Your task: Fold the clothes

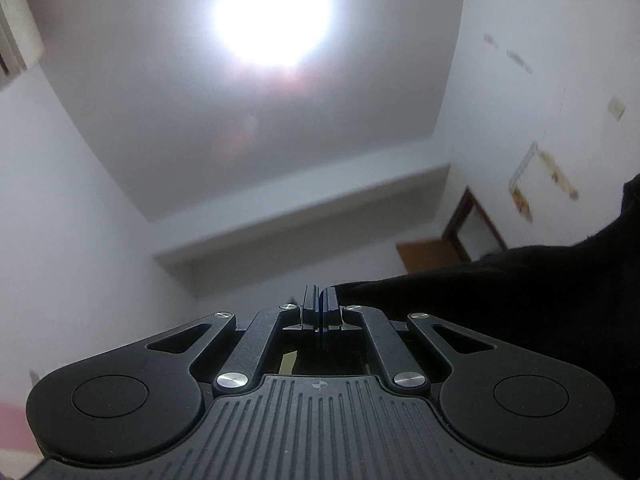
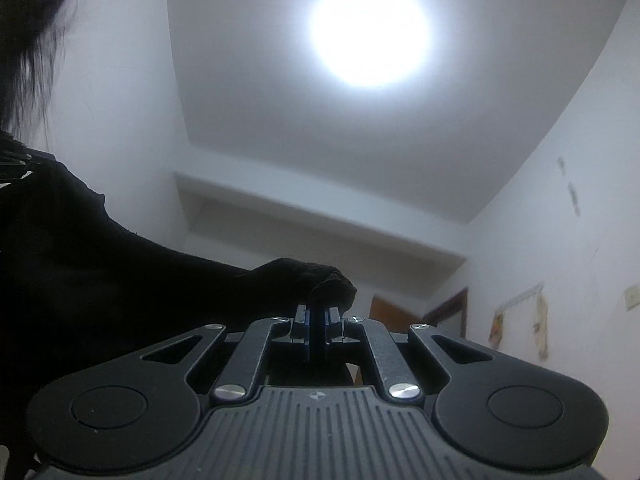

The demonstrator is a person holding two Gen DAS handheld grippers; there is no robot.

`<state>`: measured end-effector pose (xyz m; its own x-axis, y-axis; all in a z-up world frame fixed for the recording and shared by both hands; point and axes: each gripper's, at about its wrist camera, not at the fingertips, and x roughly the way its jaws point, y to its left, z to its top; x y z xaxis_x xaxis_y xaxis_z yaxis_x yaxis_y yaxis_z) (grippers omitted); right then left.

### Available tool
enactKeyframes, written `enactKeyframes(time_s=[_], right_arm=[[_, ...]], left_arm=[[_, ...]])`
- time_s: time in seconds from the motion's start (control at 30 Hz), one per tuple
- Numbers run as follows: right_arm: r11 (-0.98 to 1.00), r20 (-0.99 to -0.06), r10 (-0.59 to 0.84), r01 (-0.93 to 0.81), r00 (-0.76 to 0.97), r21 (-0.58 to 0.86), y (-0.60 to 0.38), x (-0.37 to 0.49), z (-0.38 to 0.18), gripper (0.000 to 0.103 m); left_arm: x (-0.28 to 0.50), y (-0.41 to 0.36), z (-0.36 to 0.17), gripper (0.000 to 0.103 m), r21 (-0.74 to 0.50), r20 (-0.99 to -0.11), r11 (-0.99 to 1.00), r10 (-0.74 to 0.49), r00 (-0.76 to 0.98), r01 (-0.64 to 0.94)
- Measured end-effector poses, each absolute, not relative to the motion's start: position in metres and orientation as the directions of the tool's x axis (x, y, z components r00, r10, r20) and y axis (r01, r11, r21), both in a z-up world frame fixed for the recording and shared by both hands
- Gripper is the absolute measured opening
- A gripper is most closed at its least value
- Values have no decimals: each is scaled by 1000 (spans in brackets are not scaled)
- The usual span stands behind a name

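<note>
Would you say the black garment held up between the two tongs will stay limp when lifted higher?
Probably limp: the black garment sags between the right tongs and the left tongs. Likely light, since thin pinches hold it. Its bunched tip suggests easy creasing.

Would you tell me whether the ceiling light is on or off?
On: the ceiling light glares as a blown-out white disc in both wrist views.

a round ceiling light (image 1: 274, 14) glares above white walls, a brown door (image 2: 394, 314) and wall papers (image 1: 524, 184).
</note>
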<state>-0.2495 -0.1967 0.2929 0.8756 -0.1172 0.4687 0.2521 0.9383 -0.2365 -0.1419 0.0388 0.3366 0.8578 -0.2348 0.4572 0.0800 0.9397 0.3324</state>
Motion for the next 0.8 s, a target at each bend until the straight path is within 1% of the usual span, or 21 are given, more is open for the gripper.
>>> enactKeyframes(time_s=[0.2,0.27,0.4,0.53,0.67,0.8], right_arm=[[939,332,-139,231,933,-256,-210,-160,268,6],[937,281,-150,228,948,-266,-213,-125,256,6],[938,148,-169,205,974,-280,-220,-40,219,6],[936,-6,-189,178,982,-303,-230,47,170,6],[928,-183,-214,141,960,-345,-234,130,95,6],[936,-363,-211,80,908,-344,-247,203,29,6]], left_arm=[[-46,38,309,0,336,288,936,-204,936,101],[-11,35,291,0,337,218,935,-190,957,109],[68,17,242,0,359,72,925,-159,985,124],[151,-12,174,0,394,-85,907,-123,989,147],[189,-3,80,0,430,-262,884,-71,962,182],[240,-11,5,0,445,-419,871,-2,908,207]])
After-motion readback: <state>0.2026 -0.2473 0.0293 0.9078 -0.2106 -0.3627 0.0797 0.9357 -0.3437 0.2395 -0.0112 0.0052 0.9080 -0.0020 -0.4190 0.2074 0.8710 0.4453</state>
